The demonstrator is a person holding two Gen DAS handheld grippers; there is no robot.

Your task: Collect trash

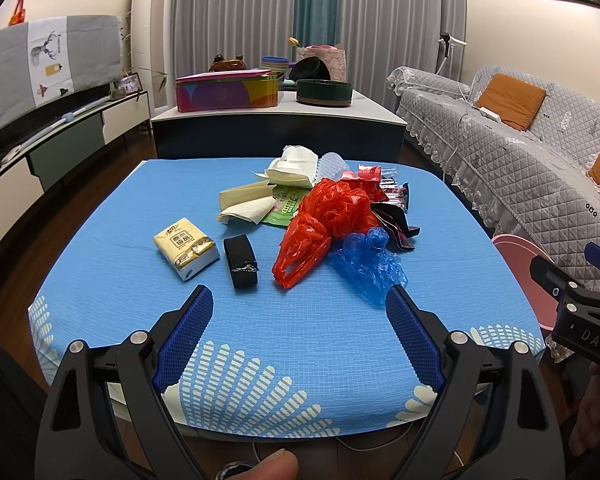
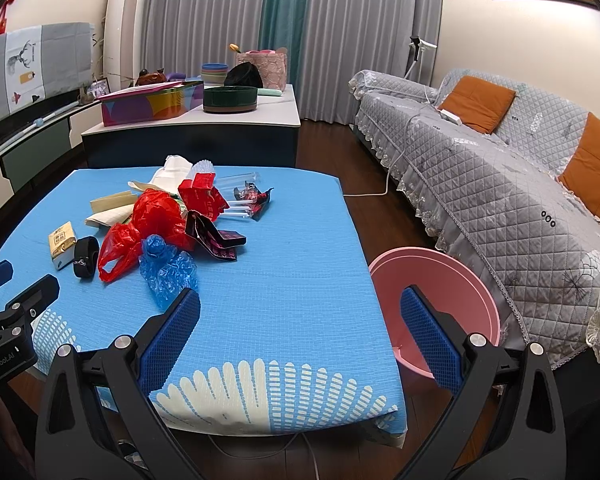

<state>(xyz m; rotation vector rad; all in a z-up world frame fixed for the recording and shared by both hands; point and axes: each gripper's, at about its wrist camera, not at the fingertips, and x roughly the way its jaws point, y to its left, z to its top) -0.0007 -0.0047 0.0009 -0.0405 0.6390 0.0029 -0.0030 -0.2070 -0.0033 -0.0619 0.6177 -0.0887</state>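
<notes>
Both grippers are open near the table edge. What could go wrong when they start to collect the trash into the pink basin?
1. The red plastic bag overlaps the blue plastic bag, so one grasp may drag both.
2. The pink basin sits below the table, so light scraps may miss it.
3. The tissue pack may get taken as trash.

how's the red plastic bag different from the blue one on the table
The red plastic bag is the larger; the blue plastic bag is smaller. The red bag is opaque with an open handle loop showing, while the blue bag is see-through and crinkled, with a knotted top. The blue bag lies nearer the right claw, the red one behind it. Both are crumpled, touching, on the blue tablecloth.
</notes>
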